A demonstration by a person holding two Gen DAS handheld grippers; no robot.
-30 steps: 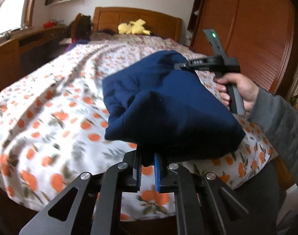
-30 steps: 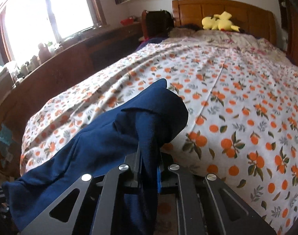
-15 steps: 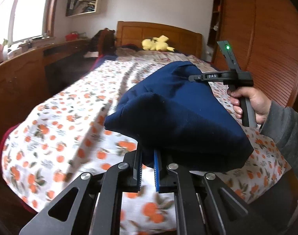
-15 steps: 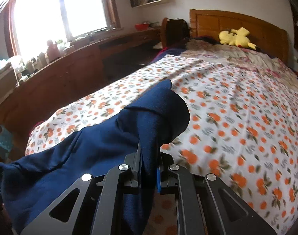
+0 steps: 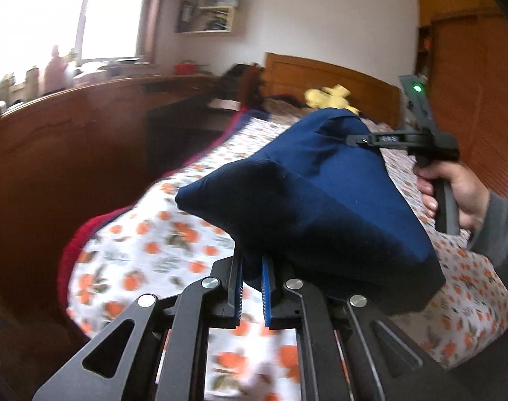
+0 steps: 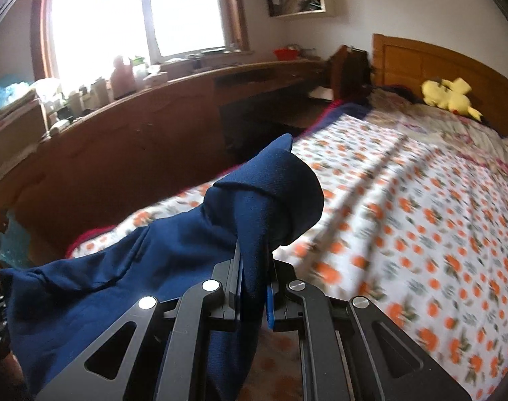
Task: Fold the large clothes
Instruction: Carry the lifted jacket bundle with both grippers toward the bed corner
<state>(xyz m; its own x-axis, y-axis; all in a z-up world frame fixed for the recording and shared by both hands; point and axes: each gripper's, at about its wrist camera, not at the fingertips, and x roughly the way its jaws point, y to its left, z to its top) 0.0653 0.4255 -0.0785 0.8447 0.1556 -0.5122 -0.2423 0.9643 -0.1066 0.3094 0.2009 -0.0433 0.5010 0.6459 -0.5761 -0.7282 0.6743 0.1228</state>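
Observation:
A navy blue garment [image 5: 324, 193] is folded into a thick bundle and held up in the air above the foot of the bed. My left gripper [image 5: 252, 284] is shut on its near lower edge. My right gripper [image 6: 254, 287] is shut on another fold of the same garment [image 6: 127, 284], which drapes down to the left. The right gripper [image 5: 364, 140] also shows in the left wrist view, held by a hand at the garment's far right side.
The bed [image 6: 421, 217] has a white sheet with orange fruit print and a wooden headboard [image 6: 431, 63]. A yellow plush toy [image 6: 451, 95] lies by the pillows. A long wooden desk [image 6: 173, 127] runs under the window on the left. A wooden wardrobe [image 5: 471, 100] stands on the right.
Both grippers have lifted the garment higher off the bed and swung to the left toward the desk and window. Both stay shut on the garment.

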